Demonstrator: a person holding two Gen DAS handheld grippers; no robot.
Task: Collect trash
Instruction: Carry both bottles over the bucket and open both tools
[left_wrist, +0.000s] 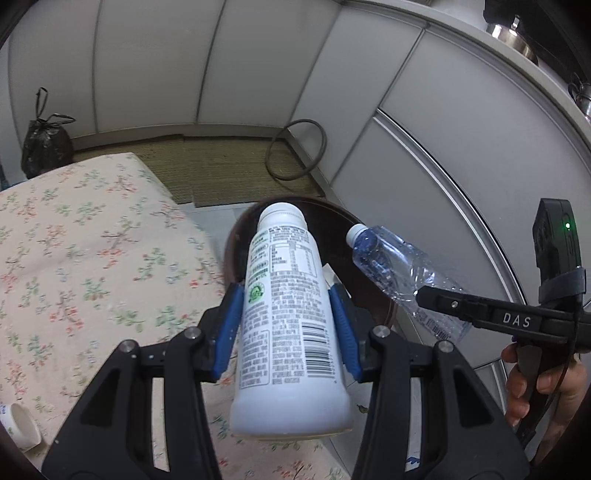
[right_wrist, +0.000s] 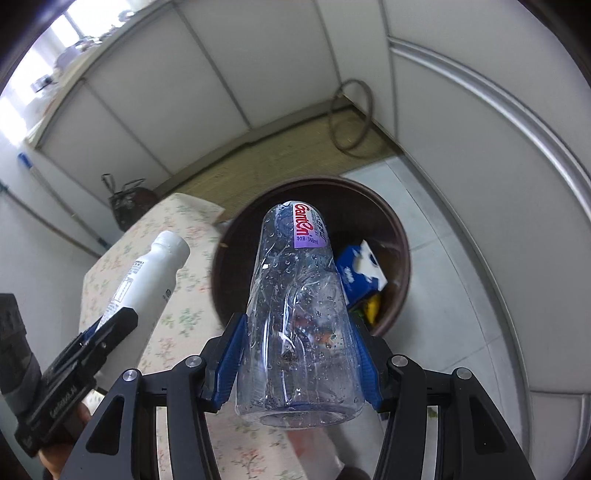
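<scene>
Left wrist view: we clamp the left gripper (left_wrist: 286, 325) mid-body on the stiff, light white bottle (left_wrist: 291, 325); our right gripper (right_wrist: 301, 354) squeezes the thin, crushable clear bottle (right_wrist: 299, 314) low.

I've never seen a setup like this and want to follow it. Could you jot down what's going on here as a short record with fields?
Setting: room with white cabinets, floral-cloth table
Left gripper: shut on white bottle, cap pointing away
Right gripper: shut on clear bottle, wet inside, purple label
Bin: brown round bin on the floor beside the table, just beyond both bottles
Already in bin: blue-and-white carton, something yellow
Elsewhere: tied black bag by the cabinets; small white cup lying on the table
</scene>
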